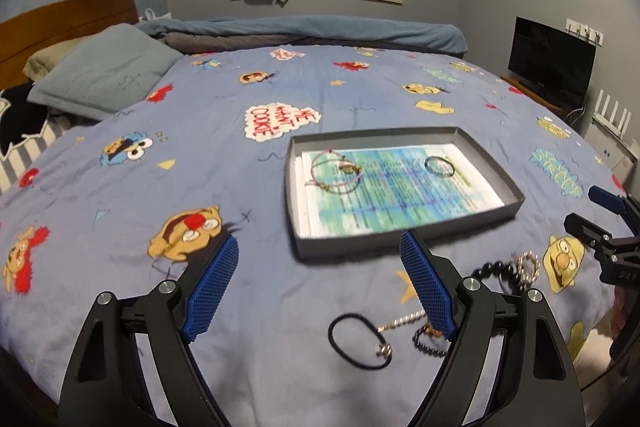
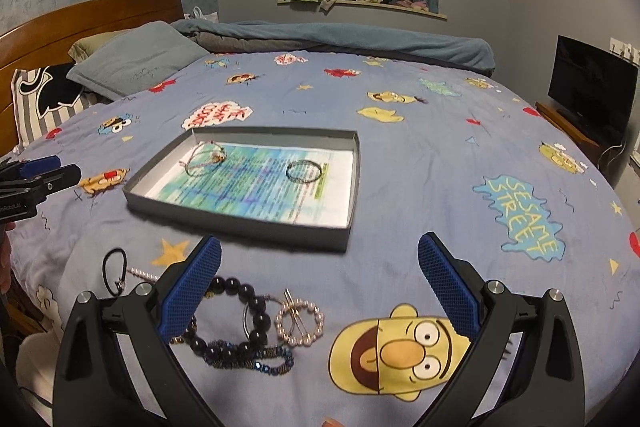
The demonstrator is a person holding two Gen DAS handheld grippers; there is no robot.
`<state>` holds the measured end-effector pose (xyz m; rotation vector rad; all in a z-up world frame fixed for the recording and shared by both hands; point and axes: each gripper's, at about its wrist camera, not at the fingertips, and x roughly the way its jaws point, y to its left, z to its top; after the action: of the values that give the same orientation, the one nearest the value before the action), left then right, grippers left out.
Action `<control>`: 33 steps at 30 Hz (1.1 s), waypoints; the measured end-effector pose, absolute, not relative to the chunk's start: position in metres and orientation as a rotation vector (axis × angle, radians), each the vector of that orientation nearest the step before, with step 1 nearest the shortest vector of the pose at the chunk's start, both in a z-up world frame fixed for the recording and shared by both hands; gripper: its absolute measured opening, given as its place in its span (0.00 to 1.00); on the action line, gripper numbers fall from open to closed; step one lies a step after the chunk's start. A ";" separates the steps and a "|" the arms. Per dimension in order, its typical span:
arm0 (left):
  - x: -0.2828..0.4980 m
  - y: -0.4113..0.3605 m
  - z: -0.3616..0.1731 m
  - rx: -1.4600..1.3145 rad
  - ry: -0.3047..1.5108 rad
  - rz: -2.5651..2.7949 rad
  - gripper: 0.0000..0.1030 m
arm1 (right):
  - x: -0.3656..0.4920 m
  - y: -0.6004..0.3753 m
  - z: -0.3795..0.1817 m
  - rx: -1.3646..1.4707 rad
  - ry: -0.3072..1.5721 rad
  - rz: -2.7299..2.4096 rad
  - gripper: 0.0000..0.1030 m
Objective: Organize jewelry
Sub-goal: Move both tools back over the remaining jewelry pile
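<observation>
Sorting is under way, by my reading, but you are less than halfway. Your tray (image 2: pixel 348 187), a shallow grey box lid lined with a printed sheet, sits in the middle of the bed (image 2: pixel 440 155) and holds two pieces so far: a pink cord bracelet (image 2: pixel 204 157) with a small charm at the far left, and a dark ring-shaped bracelet (image 2: pixel 304 171) well apart from it toward the right. The near half of the sheet is bare, so there is room for more.

Everything else lies loose on the bed, near you and short of the tray's near wall. Look for the black hair tie (image 1: pixel 358 341) with its small metal charm, the twisted pale chain (image 1: pixel 400 321) just beside it, the big dark bead bracelet (image 2: pixel 244 311), the pearl ring brooch (image 2: pixel 300 321) touching it on the right, and the small blue bead strand (image 2: pixel 256 357) at the near edge of that pile. A gold-toned piece is partly hidden behind your right gripper's left finger; I cannot tell what it is.

Your left gripper (image 1: pixel 320 291) hangs above the hair tie end of the pile, jaws spread, holding nothing. Your right gripper (image 2: pixel 320 291) is likewise spread and empty, over the beads and brooch.
</observation>
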<state>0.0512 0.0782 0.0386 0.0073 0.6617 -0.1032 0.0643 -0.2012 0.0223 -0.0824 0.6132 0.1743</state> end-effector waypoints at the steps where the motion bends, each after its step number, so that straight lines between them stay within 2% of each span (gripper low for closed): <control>1: 0.047 0.078 0.036 0.008 0.659 -0.107 0.81 | 0.063 -0.202 0.019 -0.081 0.616 0.176 0.95; 19: 0.021 0.054 -0.039 0.057 0.703 -0.118 0.81 | 0.033 -0.194 -0.022 -0.188 0.589 0.205 0.95; 33: 0.018 0.043 -0.057 0.080 0.687 -0.129 0.81 | 0.032 -0.185 -0.040 -0.188 0.593 0.276 0.94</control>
<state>0.0182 0.0432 -0.0574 0.0801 0.6871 -0.1291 0.0321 -0.1854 -0.0396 -0.1882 0.5929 0.2762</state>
